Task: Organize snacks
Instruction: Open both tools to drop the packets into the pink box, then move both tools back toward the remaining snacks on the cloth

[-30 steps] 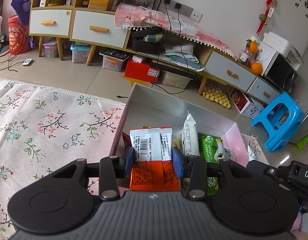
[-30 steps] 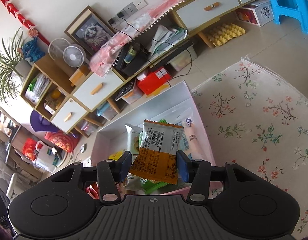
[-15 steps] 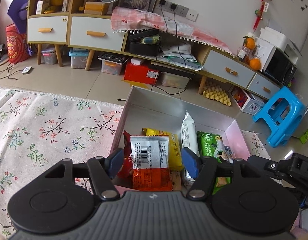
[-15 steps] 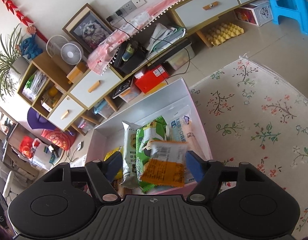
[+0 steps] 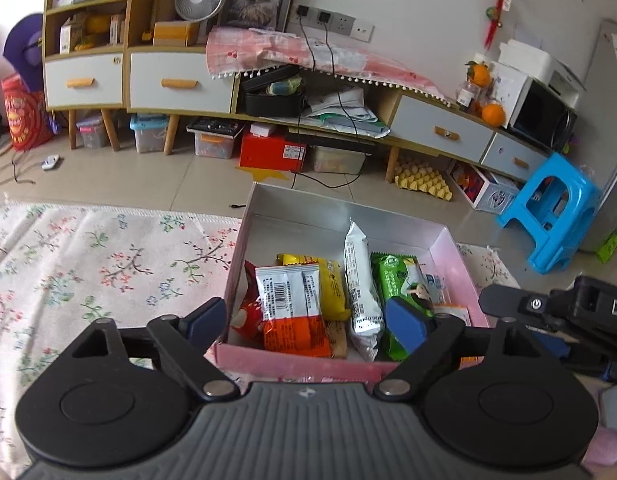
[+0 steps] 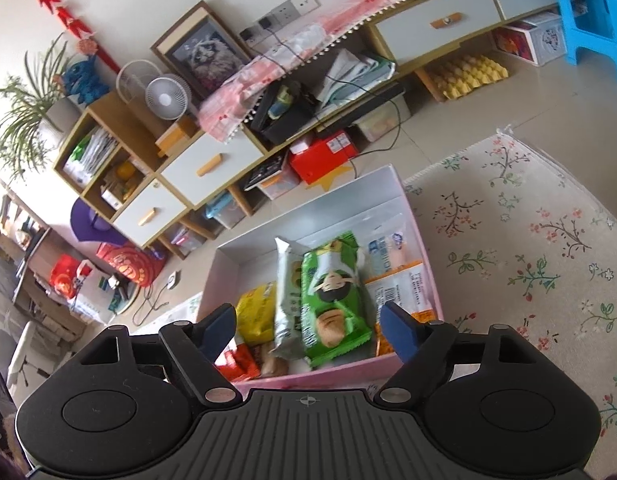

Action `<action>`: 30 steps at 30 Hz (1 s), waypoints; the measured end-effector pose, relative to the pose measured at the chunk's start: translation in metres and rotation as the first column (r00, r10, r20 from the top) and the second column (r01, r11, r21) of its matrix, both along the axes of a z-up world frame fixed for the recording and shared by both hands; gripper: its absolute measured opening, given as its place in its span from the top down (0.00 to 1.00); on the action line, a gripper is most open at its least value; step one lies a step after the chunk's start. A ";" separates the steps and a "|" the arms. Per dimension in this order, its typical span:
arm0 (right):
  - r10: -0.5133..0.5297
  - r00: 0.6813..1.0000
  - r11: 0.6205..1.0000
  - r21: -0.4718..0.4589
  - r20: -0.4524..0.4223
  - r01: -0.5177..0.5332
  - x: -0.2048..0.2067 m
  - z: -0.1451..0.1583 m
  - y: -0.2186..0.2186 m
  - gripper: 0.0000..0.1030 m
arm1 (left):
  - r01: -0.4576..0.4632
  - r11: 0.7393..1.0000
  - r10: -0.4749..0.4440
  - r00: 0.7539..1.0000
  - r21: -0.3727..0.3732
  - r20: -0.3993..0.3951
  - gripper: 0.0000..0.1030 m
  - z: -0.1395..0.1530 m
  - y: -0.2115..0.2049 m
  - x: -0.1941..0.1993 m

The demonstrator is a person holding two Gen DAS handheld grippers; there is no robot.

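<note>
A pink-walled box (image 5: 296,362) (image 6: 430,276) lies on the flowered rug and holds several snack packets. The white-and-orange packet (image 5: 293,307) lies in its near left part, beside a yellow packet (image 5: 332,286), a silver one (image 5: 359,292) and a green one (image 5: 396,280). My left gripper (image 5: 306,320) hovers over the box's near edge, jaws still opening, pads clear of every packet. My right gripper (image 6: 308,326) hangs above the green packet (image 6: 332,296), jaws opening too, touching nothing. An orange-and-white packet (image 6: 404,286) lies against the box's right wall.
The right gripper's black body (image 5: 564,314) shows at the right in the left wrist view. Beyond the box are tiled floor, a low cabinet (image 5: 236,88) with storage bins underneath, a red box (image 5: 272,154) and a blue stool (image 5: 548,216). Rug (image 6: 528,248) spreads on both sides.
Both grippers let go: the white-and-orange packet dropped from the left jaws and the orange-and-white one from the right, both now lying in the box. Both grippers opened wide and rose slightly.
</note>
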State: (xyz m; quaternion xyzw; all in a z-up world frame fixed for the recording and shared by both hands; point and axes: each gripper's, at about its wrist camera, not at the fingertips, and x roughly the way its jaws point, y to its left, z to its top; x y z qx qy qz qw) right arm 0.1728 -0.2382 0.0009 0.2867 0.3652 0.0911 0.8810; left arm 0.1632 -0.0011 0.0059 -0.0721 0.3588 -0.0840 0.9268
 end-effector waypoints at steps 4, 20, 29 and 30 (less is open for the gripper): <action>0.023 1.000 0.999 -0.031 0.019 -0.023 -0.011 0.012 0.002 0.15 | 0.010 0.999 -0.010 1.000 0.033 -0.001 0.08 0.007 0.001 -0.011; 0.098 0.995 0.985 -0.140 -0.007 -0.098 -0.053 0.030 -0.006 0.11 | 0.045 0.993 -0.037 0.997 0.113 -0.073 0.00 0.016 0.005 -0.051; 0.104 0.993 0.977 -0.181 -0.062 -0.114 -0.073 0.027 -0.011 0.11 | 0.055 0.994 -0.042 0.990 0.096 -0.132 0.00 0.009 0.012 -0.076; 0.108 0.992 0.975 -0.187 -0.067 -0.119 -0.075 0.026 -0.010 0.11 | 0.058 0.994 -0.045 0.990 0.093 -0.134 0.00 0.008 0.012 -0.079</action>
